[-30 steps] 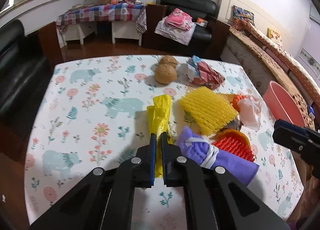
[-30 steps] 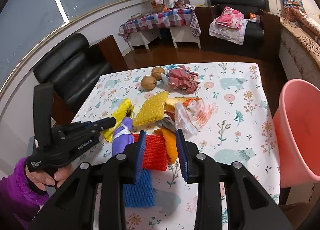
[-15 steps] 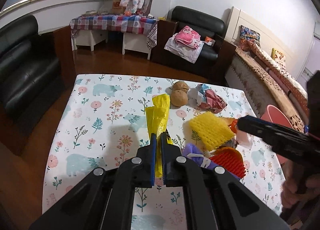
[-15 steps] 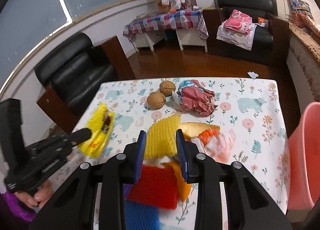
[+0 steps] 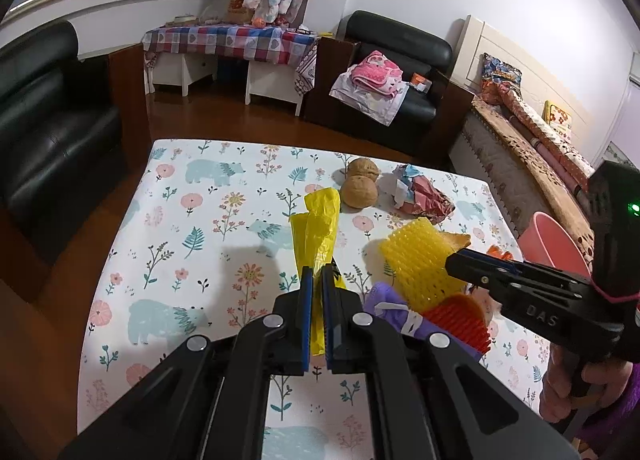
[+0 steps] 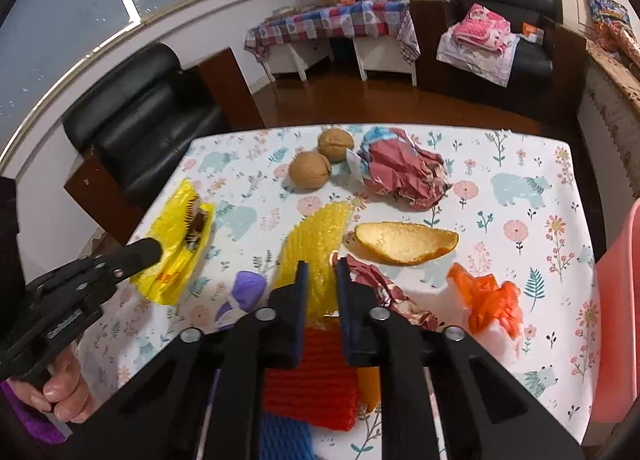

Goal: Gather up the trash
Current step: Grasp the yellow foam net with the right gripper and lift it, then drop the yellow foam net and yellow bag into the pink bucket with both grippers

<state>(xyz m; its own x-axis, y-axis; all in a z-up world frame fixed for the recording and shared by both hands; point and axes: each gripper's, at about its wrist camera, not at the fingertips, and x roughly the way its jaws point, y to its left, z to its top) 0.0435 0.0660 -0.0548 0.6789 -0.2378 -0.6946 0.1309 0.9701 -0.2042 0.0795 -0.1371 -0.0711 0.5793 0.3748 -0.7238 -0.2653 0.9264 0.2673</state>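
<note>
Two grippers were up: left gripper (image 5: 316, 280) pinched the yellow bag (image 5: 316, 232) at frame centre, clear of the table (image 5: 192, 220). Right gripper (image 6: 320, 276) hung narrowly parted over the yellow net (image 6: 316, 244), centre frame, gripping nothing; best to carry the bag level toward the pink bin (image 5: 554, 236) at right.

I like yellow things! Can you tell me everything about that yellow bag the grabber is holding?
The yellow bag is thin, crinkly plastic with some red print near one end. The left gripper is shut on its lower part, lifting it above the flowery tablecloth. Its top flops over, and something small, dark and bristly clings to one side.
</note>
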